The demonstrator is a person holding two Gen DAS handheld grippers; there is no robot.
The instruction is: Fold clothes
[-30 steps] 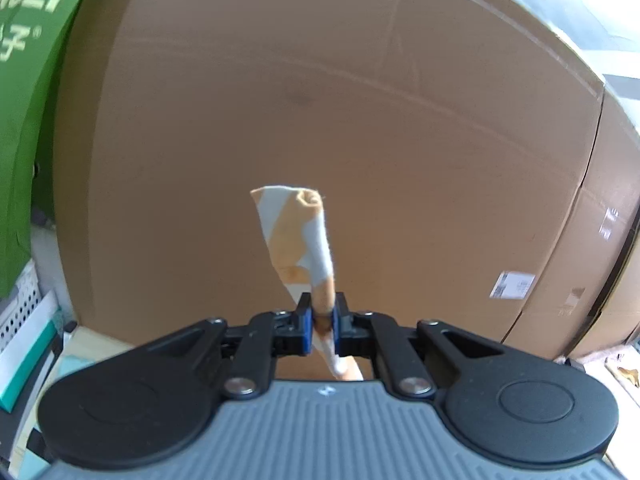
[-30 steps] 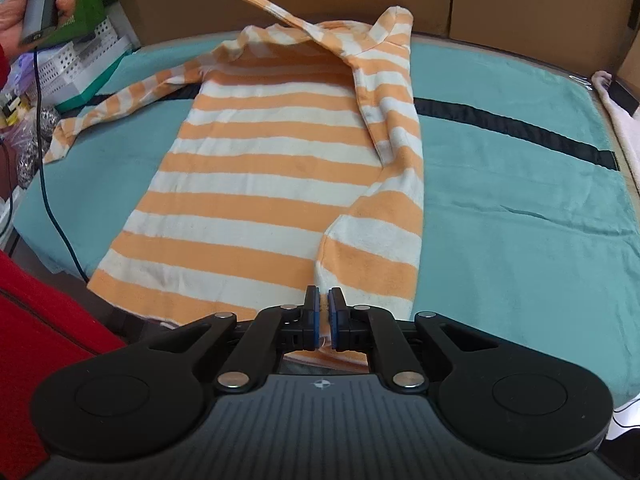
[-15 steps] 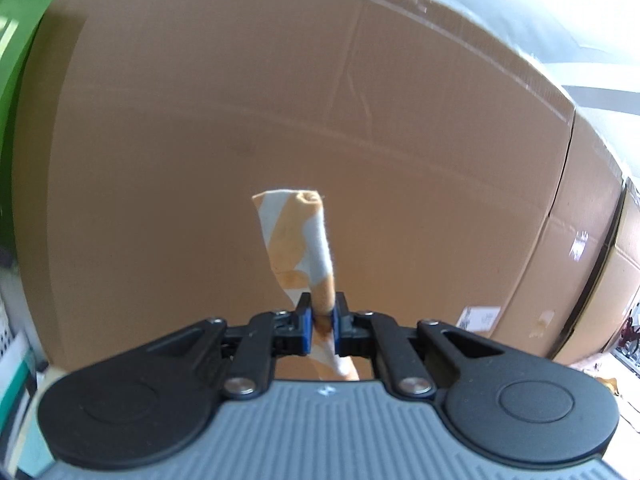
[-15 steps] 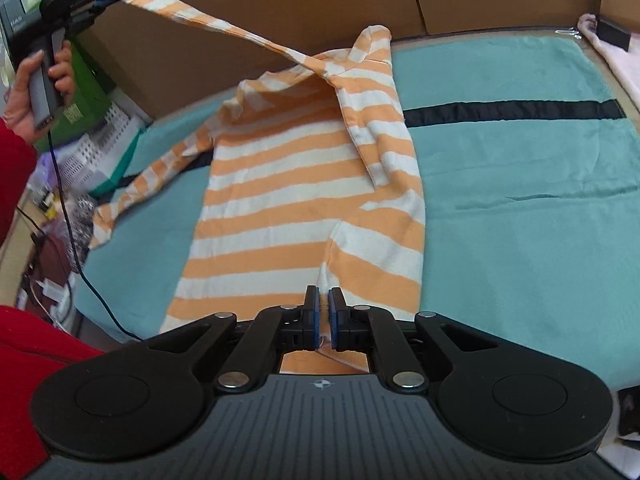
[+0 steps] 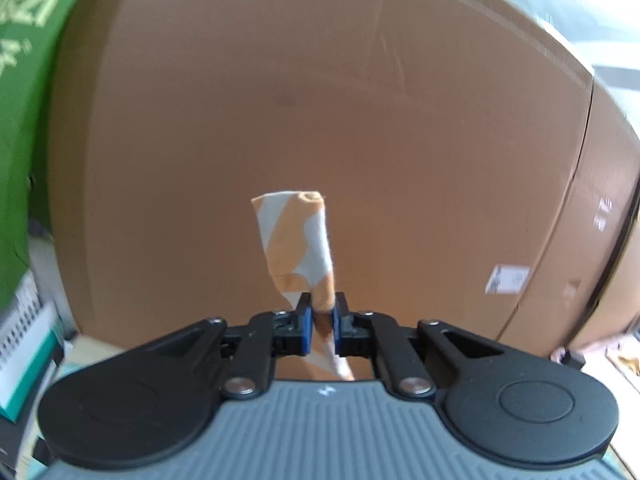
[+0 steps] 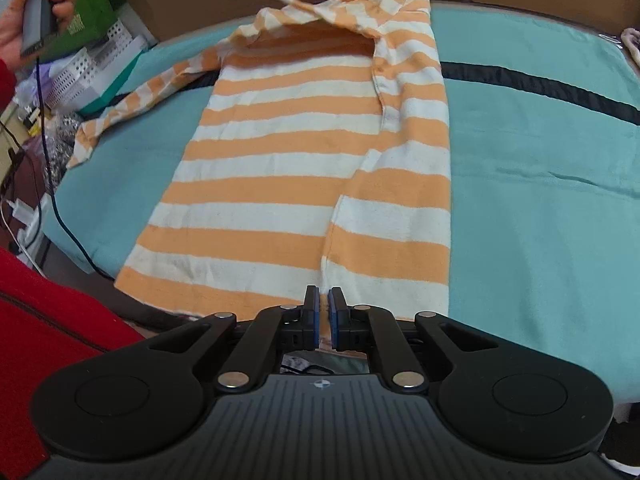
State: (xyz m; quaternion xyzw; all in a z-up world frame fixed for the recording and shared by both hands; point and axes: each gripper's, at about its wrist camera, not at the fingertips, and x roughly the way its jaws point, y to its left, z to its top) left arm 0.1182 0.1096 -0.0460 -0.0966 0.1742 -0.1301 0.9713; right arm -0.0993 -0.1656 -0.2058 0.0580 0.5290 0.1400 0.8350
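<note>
Left claw [image 5: 321,317]: blue pads pressed on a twisted end of striped sleeve [image 5: 298,244], cuff standing upright above the pads, a short tail hanging below. Behind it, filling the left wrist view, a large cardboard box [image 5: 360,120] with a white label [image 5: 507,279] low on its right; a green carton [image 5: 24,60] at far left; white perforated bins [image 5: 24,336] lower left.

Right claw [image 6: 324,312]: pads drawn nearly together at the near hem of the orange-and-white striped shirt [image 6: 288,168], a thin edge of fabric pinched between them. Shirt spread on the teal cover [image 6: 540,200] of the counter, right side already folded inward along a lengthwise crease, hood or collar end farthest away. One sleeve lifted off the shirt, running taut up and left out of the top of the right wrist view; other sleeve [image 6: 132,108] trailing flat off the left side of the shirt toward the counter edge. Black band [image 6: 540,88] crossing the cover, passing under the shirt.

Upper left of right wrist view: a hand [image 6: 28,12] gripping the grey handle of the other gripper, red sleeve below it, dark cable [image 6: 48,168] dropping down past the counter edge. Red clothing [image 6: 36,344] at lower left. Cardboard boxes along the back; pale fabric [image 6: 632,42] at the far right edge
</note>
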